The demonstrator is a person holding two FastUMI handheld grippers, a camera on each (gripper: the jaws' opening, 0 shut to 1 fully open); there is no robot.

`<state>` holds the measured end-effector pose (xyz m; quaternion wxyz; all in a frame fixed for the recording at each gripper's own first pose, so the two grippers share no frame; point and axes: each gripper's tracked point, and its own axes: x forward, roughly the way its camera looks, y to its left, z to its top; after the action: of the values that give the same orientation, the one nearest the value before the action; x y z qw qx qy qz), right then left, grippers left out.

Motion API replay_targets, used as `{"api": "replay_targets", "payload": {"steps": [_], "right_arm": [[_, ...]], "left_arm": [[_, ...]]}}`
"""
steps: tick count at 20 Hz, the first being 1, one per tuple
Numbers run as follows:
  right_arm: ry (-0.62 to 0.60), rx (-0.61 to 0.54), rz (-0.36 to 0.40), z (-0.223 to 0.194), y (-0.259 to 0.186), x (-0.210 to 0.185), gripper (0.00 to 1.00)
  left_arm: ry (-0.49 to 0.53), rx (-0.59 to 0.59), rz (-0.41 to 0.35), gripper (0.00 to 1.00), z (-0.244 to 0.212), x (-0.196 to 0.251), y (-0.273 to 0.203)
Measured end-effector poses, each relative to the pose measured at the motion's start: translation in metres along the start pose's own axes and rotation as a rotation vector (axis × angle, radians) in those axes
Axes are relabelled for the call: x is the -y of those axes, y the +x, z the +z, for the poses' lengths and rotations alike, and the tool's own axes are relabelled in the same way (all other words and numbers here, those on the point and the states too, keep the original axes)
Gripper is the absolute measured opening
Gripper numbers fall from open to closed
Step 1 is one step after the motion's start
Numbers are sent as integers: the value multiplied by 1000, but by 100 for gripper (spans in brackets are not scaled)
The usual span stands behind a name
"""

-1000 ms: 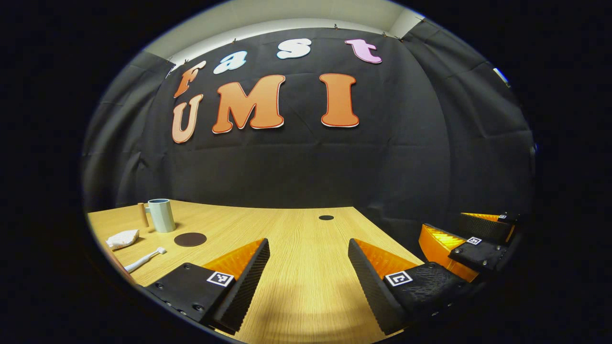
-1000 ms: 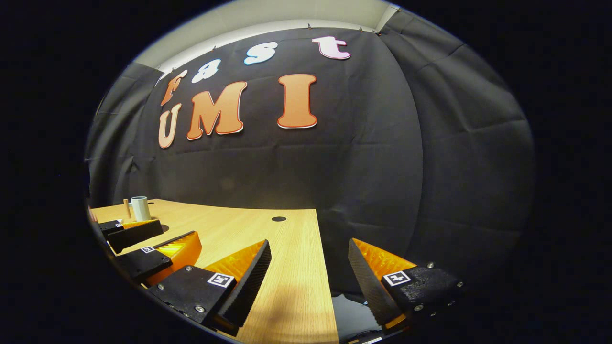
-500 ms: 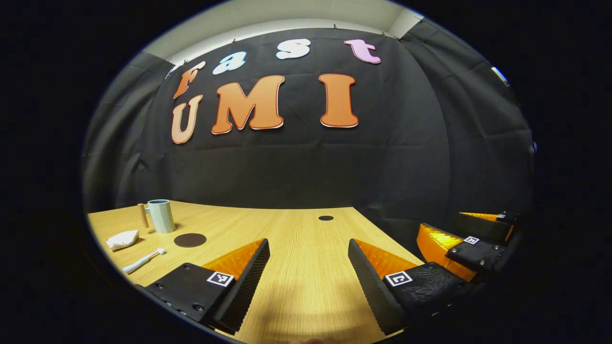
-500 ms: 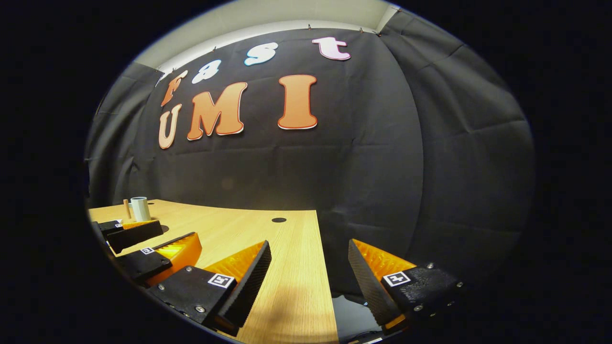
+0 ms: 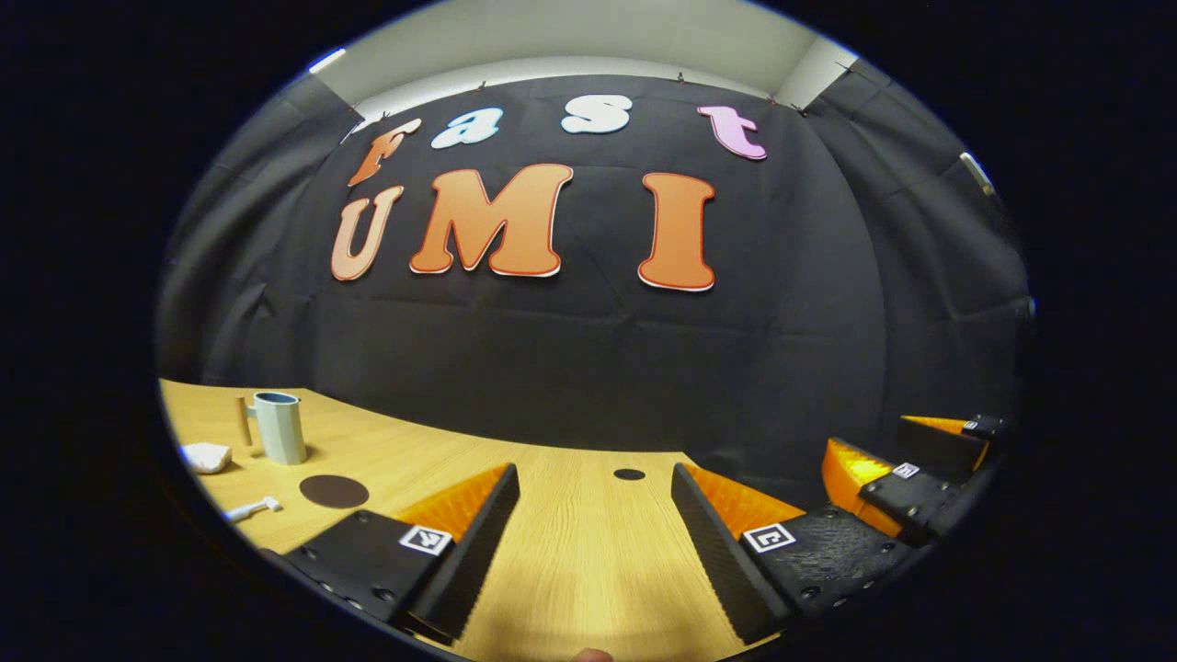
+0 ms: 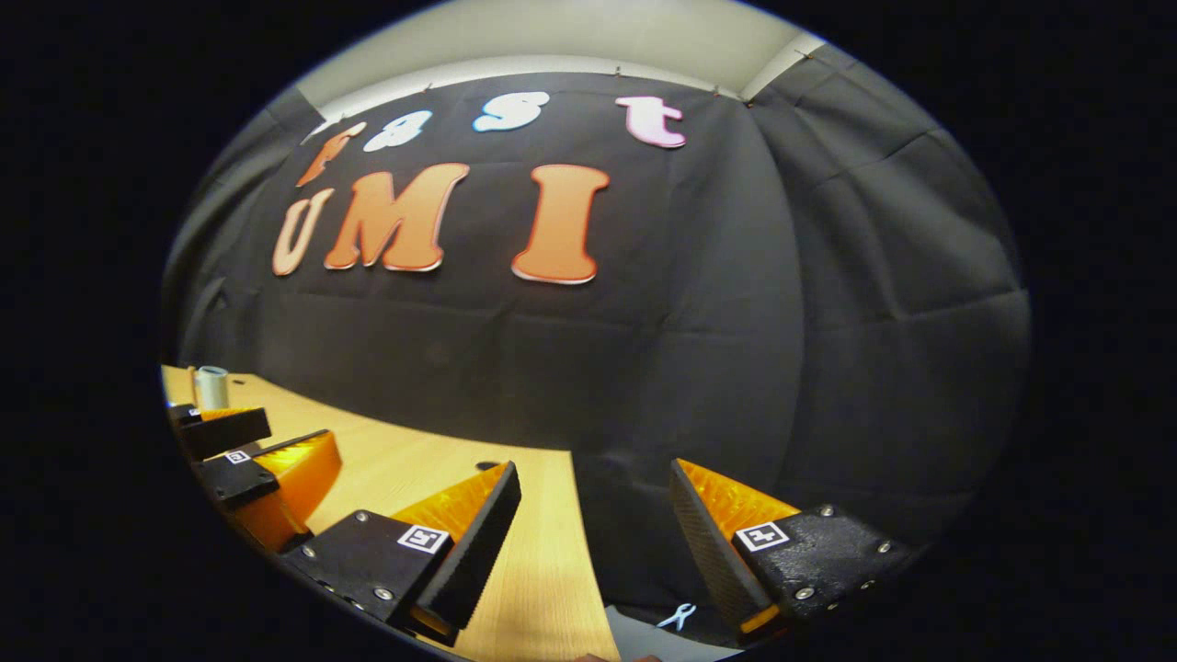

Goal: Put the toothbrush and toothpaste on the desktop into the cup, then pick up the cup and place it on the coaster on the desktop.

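A pale blue-grey cup [image 5: 279, 428] with a wooden handle stands at the far left of the wooden desktop [image 5: 570, 561]. The crumpled white toothpaste tube [image 5: 206, 456] lies left of the cup. Nearer me are the white toothbrush [image 5: 250, 508] and the round dark coaster [image 5: 334, 491]. My left gripper [image 5: 593, 542] is open over bare wood, well to the right of all of them. The right gripper [image 5: 906, 455] hangs at the desk's right end. In the right gripper view the right gripper [image 6: 593, 542] is open over the desk's right edge. There the left gripper [image 6: 257, 441] is at the left, below the small cup [image 6: 212, 387].
A small dark round hole [image 5: 629, 474] sits in the desktop near its far edge. The desk ends at a right edge [image 6: 575, 552], with grey floor [image 6: 644, 634] below. Black cloth closes off the back and right sides.
Both views have tipped upward, so the desktop sits lower in them and the cup has slid left. Both grippers stay open and hold nothing.
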<state>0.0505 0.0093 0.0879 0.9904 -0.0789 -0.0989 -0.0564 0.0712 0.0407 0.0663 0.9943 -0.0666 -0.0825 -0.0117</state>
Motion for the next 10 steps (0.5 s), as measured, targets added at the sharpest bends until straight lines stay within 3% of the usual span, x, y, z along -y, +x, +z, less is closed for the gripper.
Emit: {"api": "replay_targets", "payload": {"steps": [1, 4, 7, 10], "right_arm": [[-22, 59, -17, 25, 1, -3, 99], [-50, 40, 7, 60, -20, -38, 100], [10, 16, -35, 83, -51, -72, 98], [35, 15, -23, 99, -75, -127, 100]], "left_arm": [[-36, 9, -32, 99, 14, -3, 7], [-8, -11, -79, 100, 40, -46, 4], [16, 0, -126, 100, 62, -118, -14], [53, -47, -187, 98, 71, -177, -25]]}}
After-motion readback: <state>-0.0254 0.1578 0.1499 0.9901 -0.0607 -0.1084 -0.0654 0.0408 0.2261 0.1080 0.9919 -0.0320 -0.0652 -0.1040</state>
